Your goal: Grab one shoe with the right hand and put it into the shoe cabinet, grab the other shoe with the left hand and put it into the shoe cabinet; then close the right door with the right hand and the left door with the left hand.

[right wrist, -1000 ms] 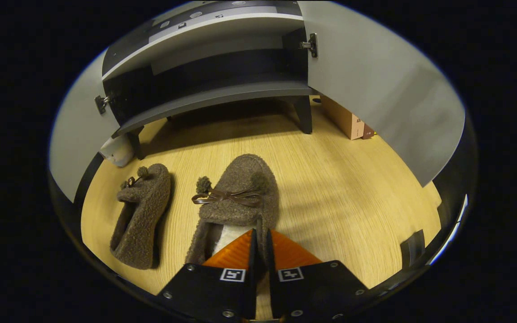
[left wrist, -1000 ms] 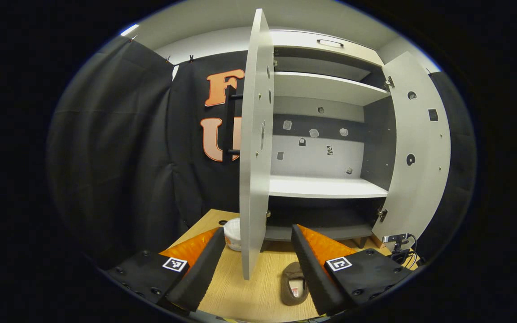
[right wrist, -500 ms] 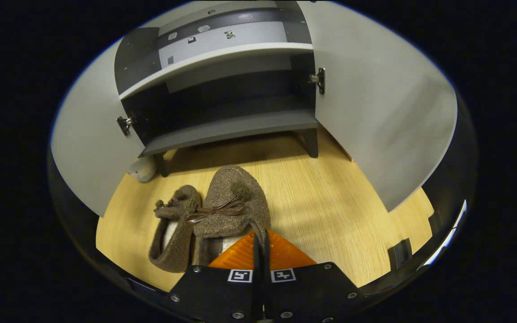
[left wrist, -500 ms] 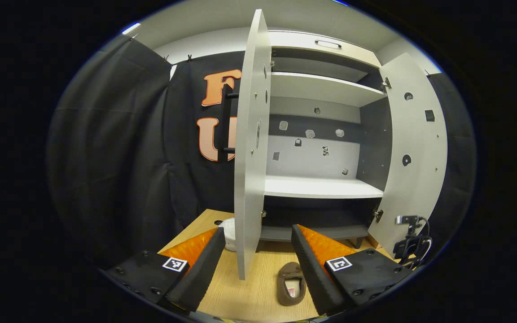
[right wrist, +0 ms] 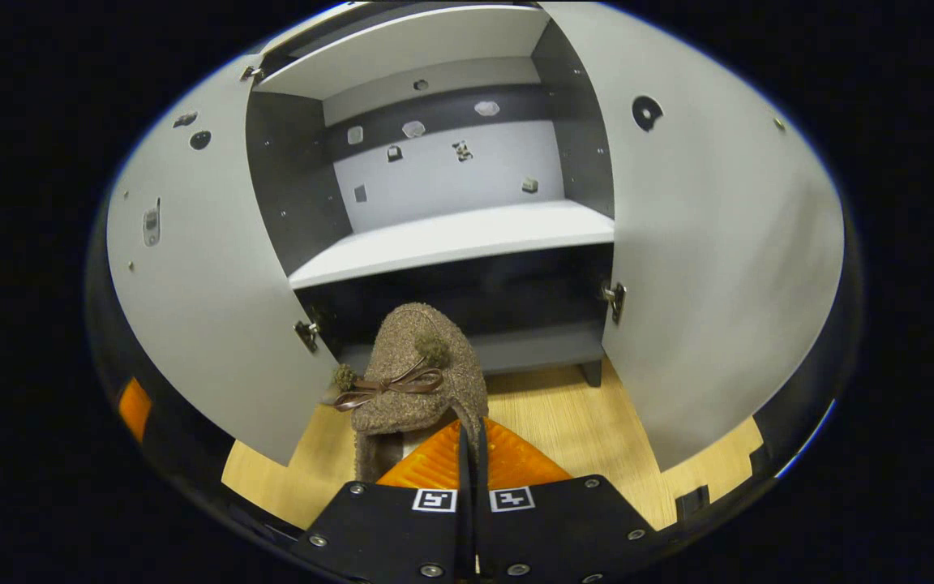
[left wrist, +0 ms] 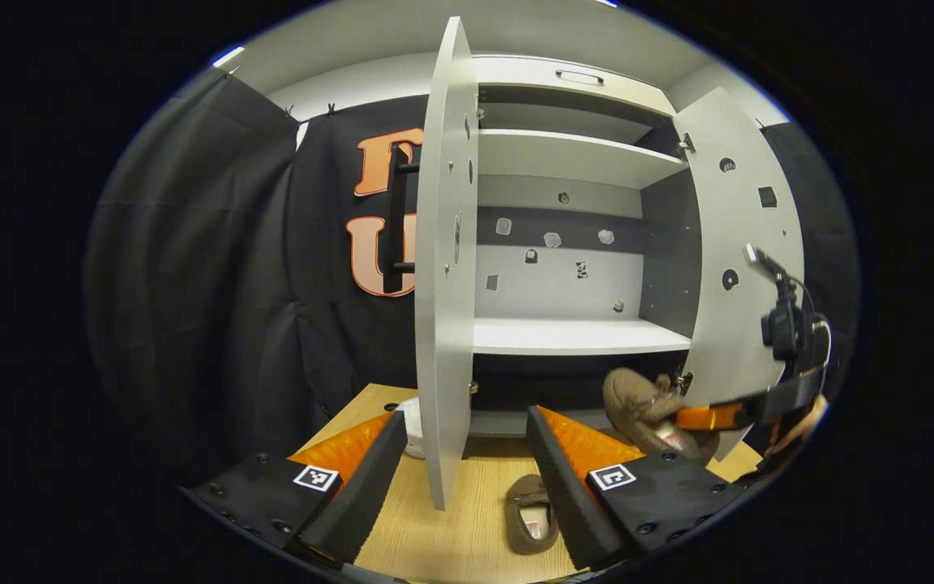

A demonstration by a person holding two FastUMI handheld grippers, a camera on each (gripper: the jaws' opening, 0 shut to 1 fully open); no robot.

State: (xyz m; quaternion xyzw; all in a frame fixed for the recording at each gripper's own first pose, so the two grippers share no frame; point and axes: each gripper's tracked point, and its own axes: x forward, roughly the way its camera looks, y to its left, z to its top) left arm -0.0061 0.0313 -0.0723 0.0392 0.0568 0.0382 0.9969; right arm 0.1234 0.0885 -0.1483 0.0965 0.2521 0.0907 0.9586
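My right gripper [right wrist: 469, 430] is shut on the heel rim of a brown fuzzy slipper [right wrist: 414, 381] with a bow, held in the air. Its toe points at the cabinet's dark bottom compartment [right wrist: 483, 312]. In the left gripper view this slipper [left wrist: 649, 405] hangs in the right gripper [left wrist: 706, 418] just before the cabinet's lower right corner. The other slipper [left wrist: 530, 515] lies on the wooden floor [left wrist: 451, 535]. My left gripper [left wrist: 464, 422] stands open above the floor, nothing between its fingers, the left door's edge ahead of it.
Both cabinet doors stand open: the left door [left wrist: 443, 268] edge-on, the right door [left wrist: 739, 268] swung wide. A white shelf [left wrist: 580, 335] spans the cabinet above the bottom compartment. A white tub [left wrist: 414, 422] sits on the floor behind the left door. A hand [left wrist: 799, 422] holds the right gripper.
The right gripper has lifted its slipper off the floor and carried it up toward the bottom compartment. The other slipper stays on the floor. The left gripper has hardly moved.
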